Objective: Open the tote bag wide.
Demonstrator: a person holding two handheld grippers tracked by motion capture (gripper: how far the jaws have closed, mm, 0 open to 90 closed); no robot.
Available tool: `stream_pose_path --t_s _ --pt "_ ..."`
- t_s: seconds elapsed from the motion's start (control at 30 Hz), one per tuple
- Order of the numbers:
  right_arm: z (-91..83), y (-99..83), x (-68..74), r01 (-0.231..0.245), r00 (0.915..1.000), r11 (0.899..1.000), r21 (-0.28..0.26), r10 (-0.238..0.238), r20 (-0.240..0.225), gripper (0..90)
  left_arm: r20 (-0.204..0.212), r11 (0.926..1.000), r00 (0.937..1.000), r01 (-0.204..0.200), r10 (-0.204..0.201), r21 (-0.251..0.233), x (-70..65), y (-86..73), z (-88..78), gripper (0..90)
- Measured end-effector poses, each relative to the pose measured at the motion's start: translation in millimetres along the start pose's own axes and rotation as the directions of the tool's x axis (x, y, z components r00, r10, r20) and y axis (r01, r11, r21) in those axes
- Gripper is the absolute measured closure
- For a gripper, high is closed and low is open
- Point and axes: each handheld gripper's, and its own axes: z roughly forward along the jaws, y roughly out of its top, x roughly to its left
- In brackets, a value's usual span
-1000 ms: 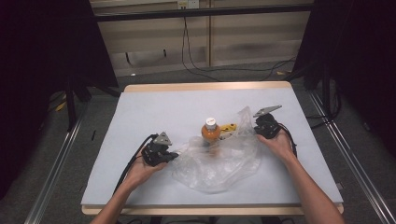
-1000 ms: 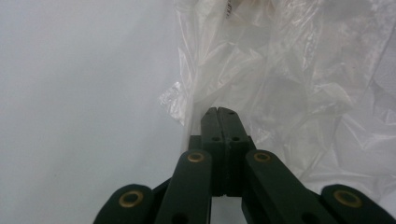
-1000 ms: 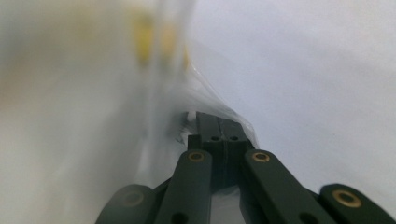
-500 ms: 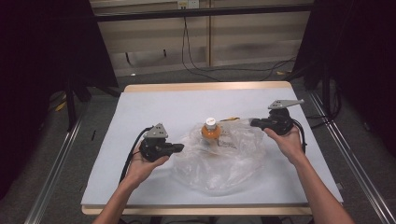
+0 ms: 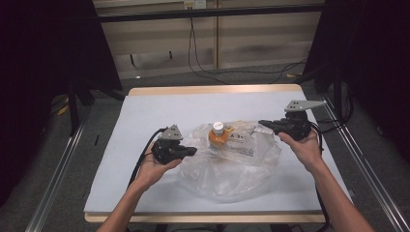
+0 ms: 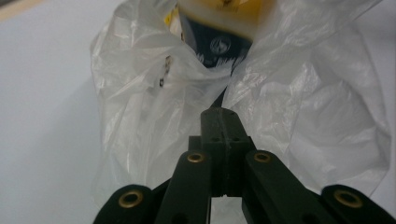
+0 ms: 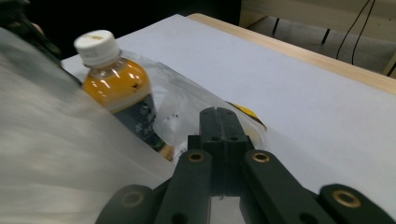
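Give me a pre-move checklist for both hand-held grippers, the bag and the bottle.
1. Left hand-held gripper jaws closed on the clear crinkled plastic bag: ok.
2. Right hand-held gripper jaws closed; pinching film: cannot tell.
3. Orange drink bottle with white cap upright: ok.
4. Cap seated on bottle: ok.
5. Bottle fully enclosed by bag: not ok, cap and shoulder stand exposed.
6. Bag resting on the white tabletop, away from its edges: ok.

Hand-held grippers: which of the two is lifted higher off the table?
The right hand-held gripper, raised near the bag's far right edge; the left hand-held gripper sits lower, beside the bottle.
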Motion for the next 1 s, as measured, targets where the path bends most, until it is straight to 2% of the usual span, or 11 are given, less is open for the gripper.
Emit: stream_pose_path --t_s 0.2,0.27,0.33,0.4,0.53,0.57,0.7,0.83,0.87,0.9,1.0 --pt "-11.1 17.1 13.3 0.026 0.9996 1.000 0.001 -0.026 -0.013 90.0 0.019 0.9964 0.9998 0.004 -0.005 0.085 -6.0 -16.1 15.3 90.0" --pt "-15.0 23.7 19.7 0.043 0.9989 0.999 0.002 -0.043 -0.016 90.0 0.032 0.9937 0.9994 -0.018 0.014 0.111 -8.8 -18.4 14.5 90.0" --pt "-18.1 30.8 28.8 0.060 0.9977 0.998 -0.008 -0.060 -0.030 90.0 0.036 0.9936 0.9991 -0.026 0.022 0.110 -13.5 -17.5 9.4 90.0" --pt "-18.7 38.2 39.3 0.078 0.9957 0.997 -0.012 -0.078 -0.050 90.0 0.044 0.9960 0.9987 -0.028 0.025 0.085 -15.8 -14.3 1.2 90.0" --pt "-11.2 49.5 57.3 0.117 0.9902 0.993 0.005 -0.116 -0.078 90.0 0.028 0.9999 0.9995 -0.016 0.016 -0.002 -17.4 -0.1 -18.1 90.0" --pt "-7.4 50.4 60.8 0.123 0.9885 0.992 0.012 -0.121 -0.090 90.0 0.024 0.9996 0.9993 -0.027 0.027 -0.013 -16.4 4.0 -22.3 90.0" --pt "11.1 46.7 67.2 0.145 0.9849 0.986 0.078 -0.136 -0.107 90.0 0.024 0.9975 0.9990 -0.037 0.038 -0.060 -13.9 20.9 -28.5 90.0" --pt "30.0 31.9 63.7 0.133 0.9864 0.979 0.153 -0.116 -0.117 90.0 0.035 0.9974 0.9983 -0.044 0.046 -0.058 -8.7 33.6 -11.4 90.0" --pt "34.7 27.3 62.8 0.129 0.9867 0.976 0.176 -0.109 -0.121 90.0 0.029 0.9990 0.9988 -0.038 0.039 -0.022 -5.3 34.8 -4.6 90.0" --pt "39.6 22.1 61.9 0.129 0.9865 0.971 0.200 -0.105 -0.126 90.0 0.023 0.9997 0.9995 -0.020 0.021 -0.014 -1.6 33.8 4.1 90.0" --pt "52.6 4.2 60.7 0.120 0.9870 0.957 0.265 -0.087 -0.136 90.0 0.005 0.9983 1.0000 0.008 -0.008 0.059 9.2 26.8 26.5 90.0"
